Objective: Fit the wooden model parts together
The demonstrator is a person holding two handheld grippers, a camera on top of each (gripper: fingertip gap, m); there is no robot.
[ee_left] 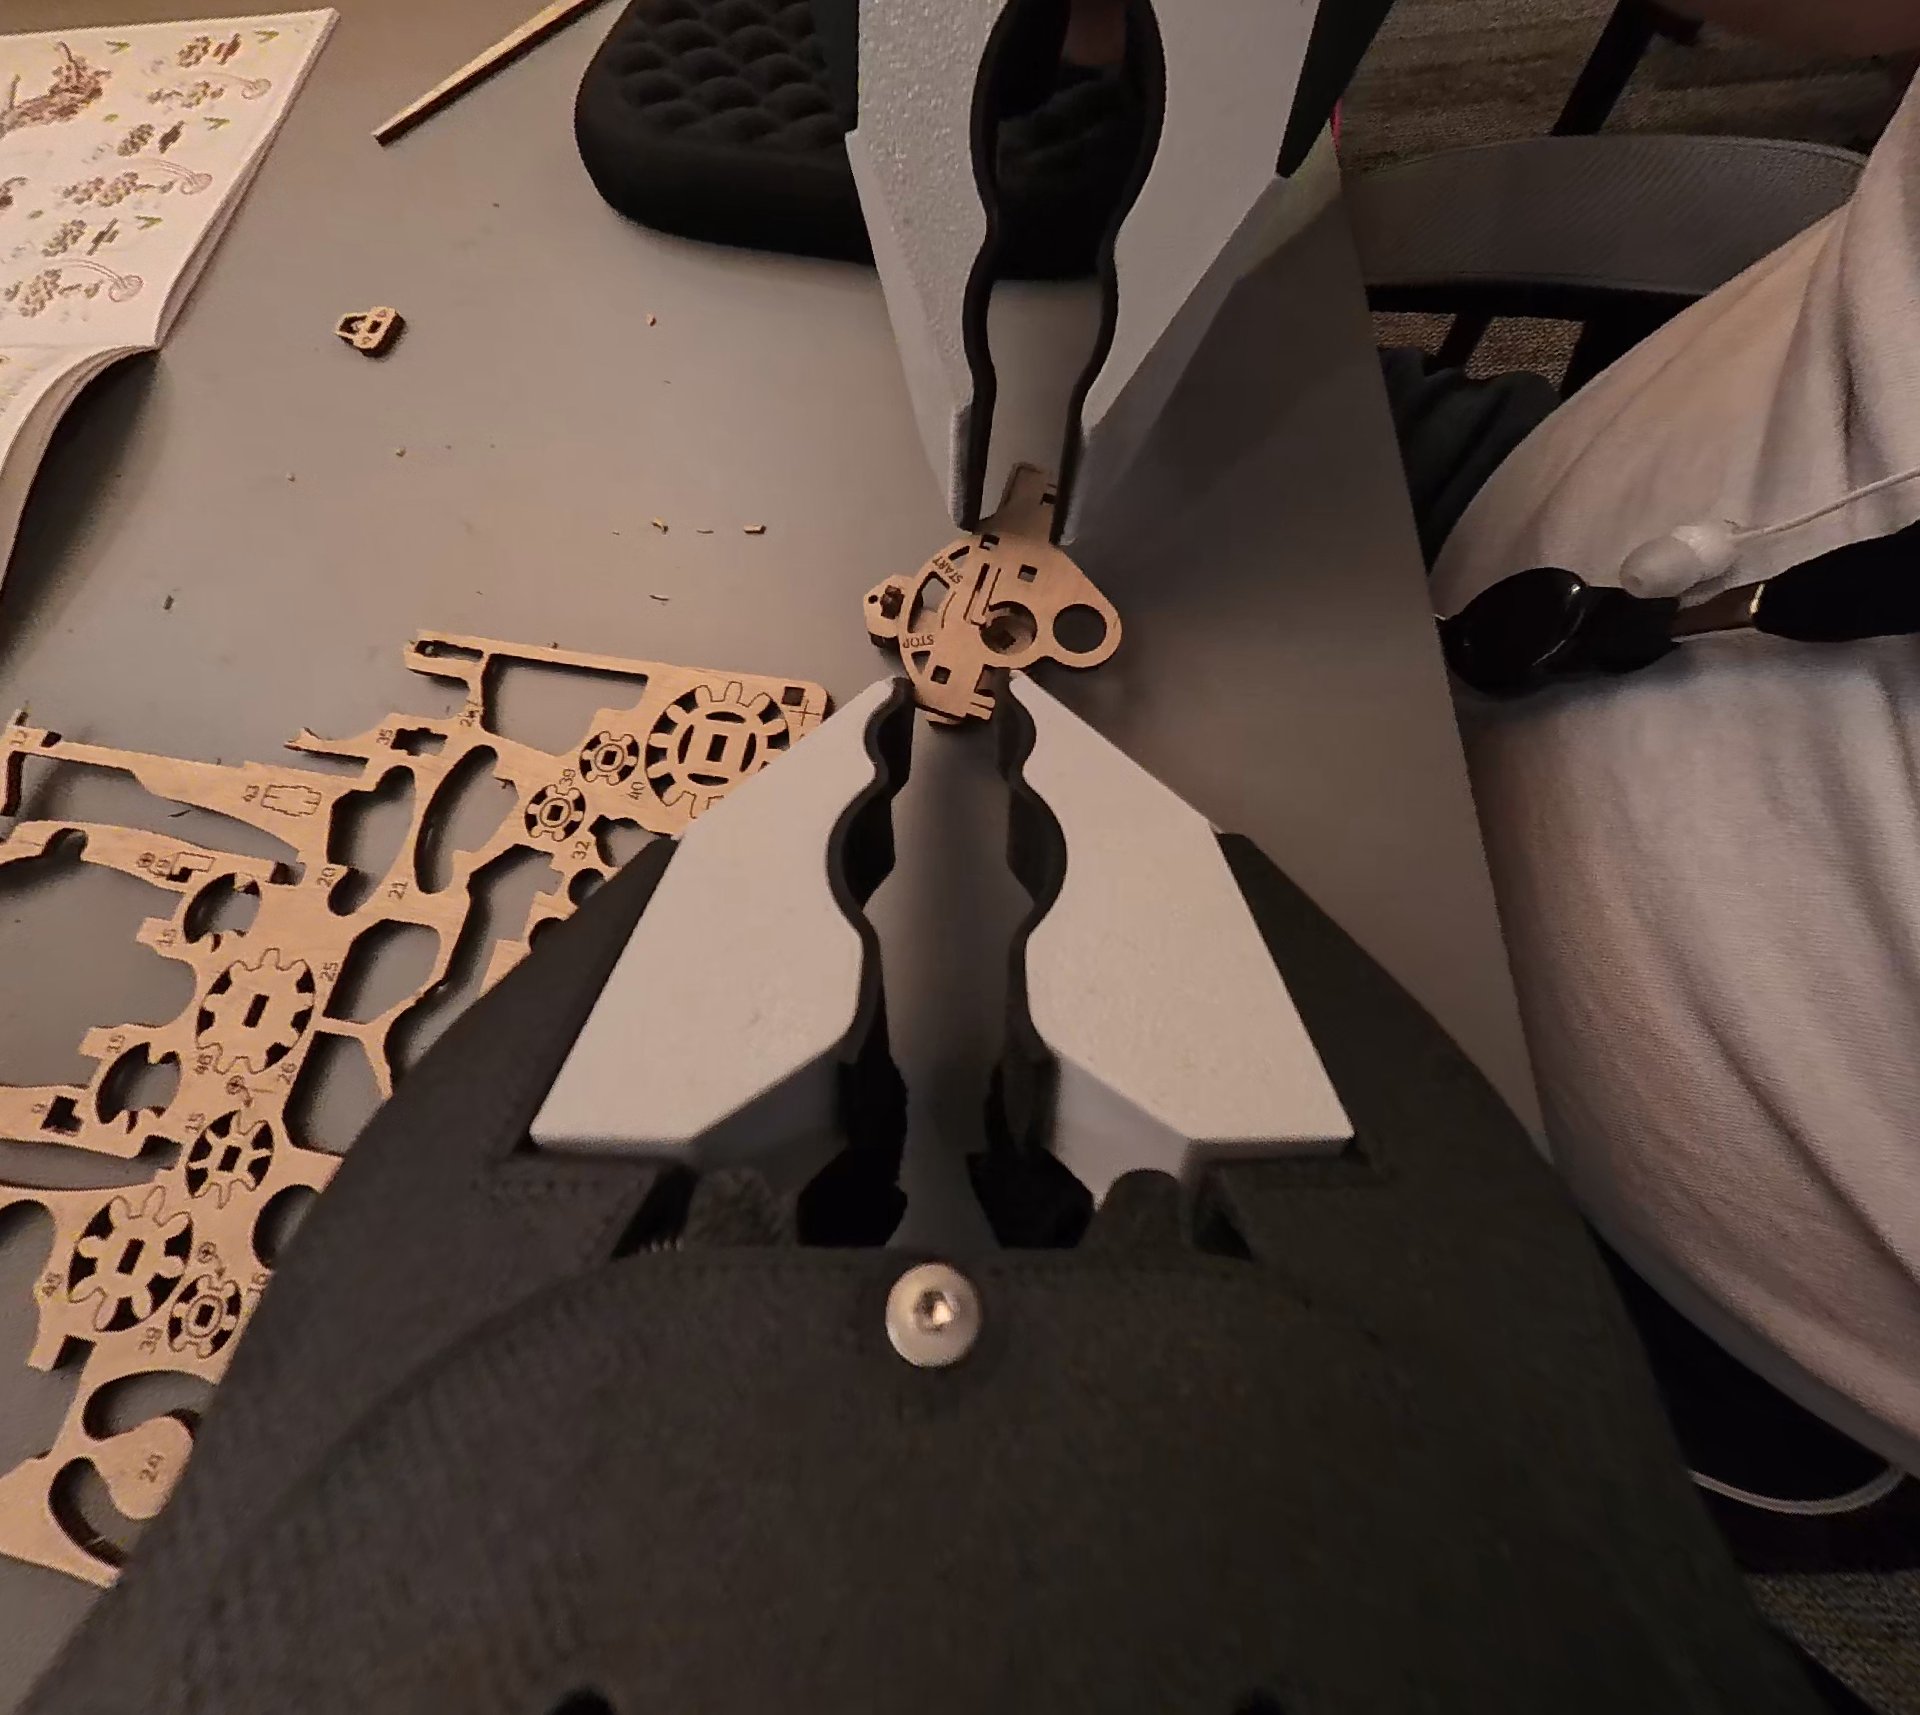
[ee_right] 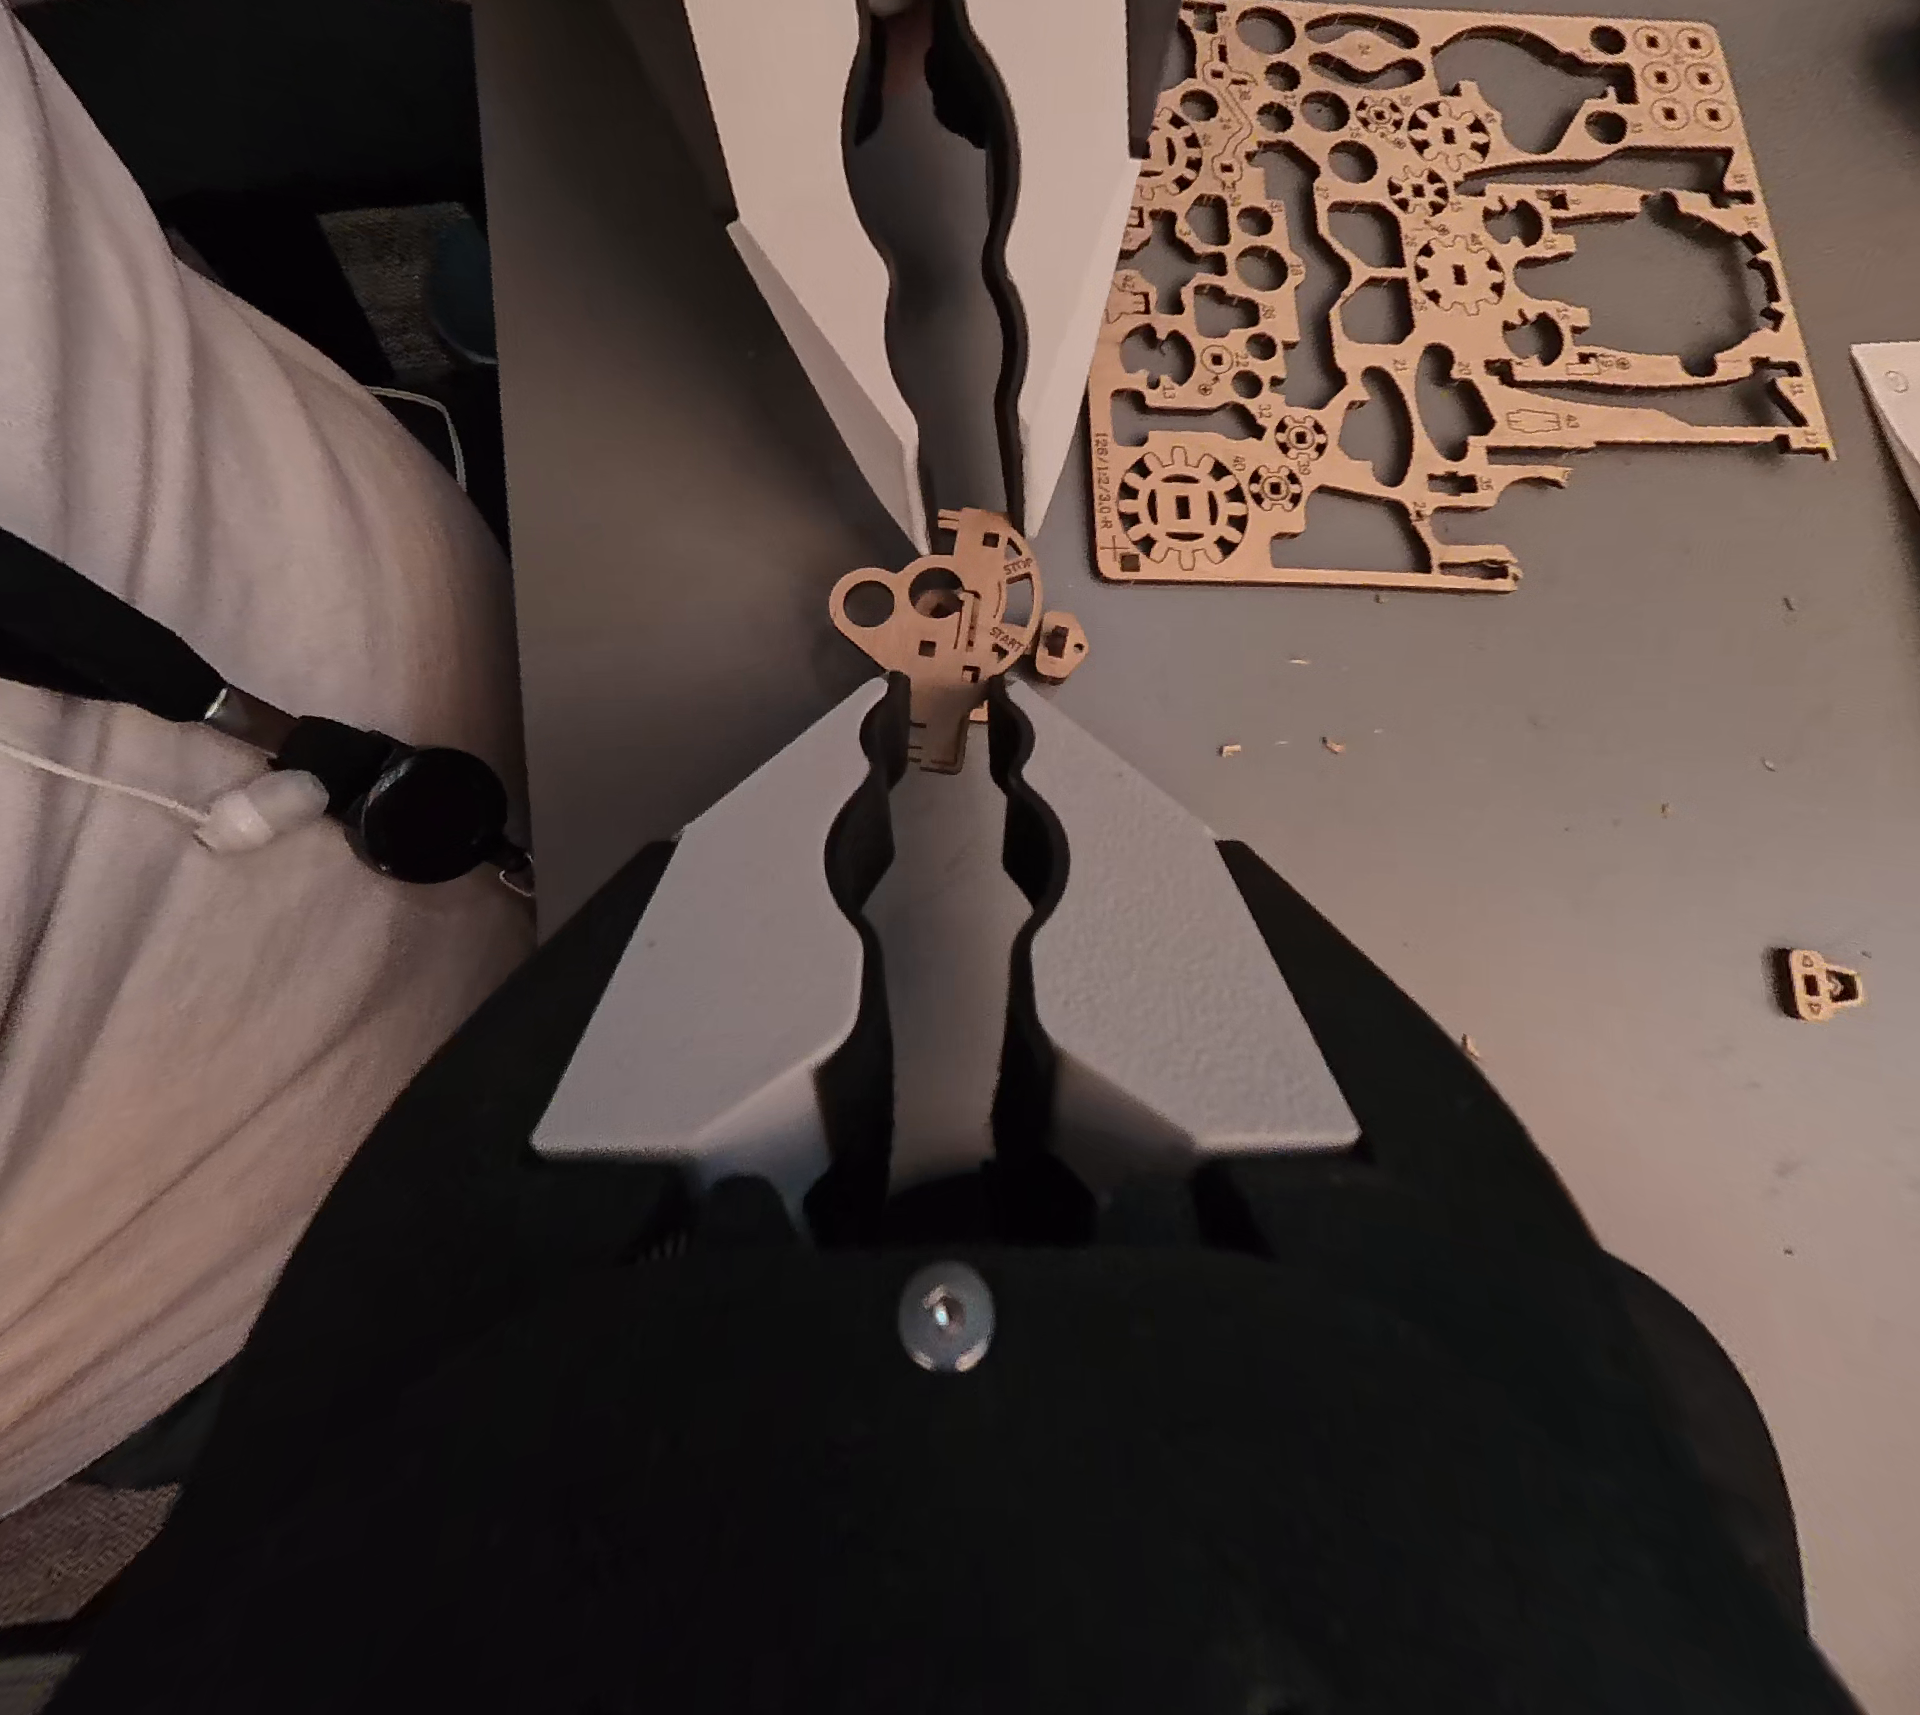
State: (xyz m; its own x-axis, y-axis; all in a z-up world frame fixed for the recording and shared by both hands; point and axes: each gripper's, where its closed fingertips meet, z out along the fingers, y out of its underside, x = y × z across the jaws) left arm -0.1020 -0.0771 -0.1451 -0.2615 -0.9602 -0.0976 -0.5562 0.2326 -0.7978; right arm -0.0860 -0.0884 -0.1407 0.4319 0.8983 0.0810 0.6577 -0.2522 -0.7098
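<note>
Two hand-held grippers meet tip to tip above a grey surface [ee_right: 1455,782], each clamped on one end of a small wooden assembly [ee_left: 992,616]. The left gripper [ee_left: 956,715] pinches the tab on the plate's near edge in its own view; the right gripper [ee_right: 940,730] pinches a key-like lever [ee_right: 940,735] that lies across the round slotted plate [ee_right: 935,600], its shank pointing back into the jaws. The assembly's long axis runs straight along the line between the two grippers, held just off the surface, so any seating push would likely travel along that line. A tiny wooden knob [ee_right: 1062,647] projects from the plate's rim. Farther off lie the punched-out plywood parts sheet [ee_right: 1455,294], one loose small piece [ee_right: 1820,985], an open instruction booklet [ee_left: 114,211] and a thin wooden strip [ee_left: 504,55].
</note>
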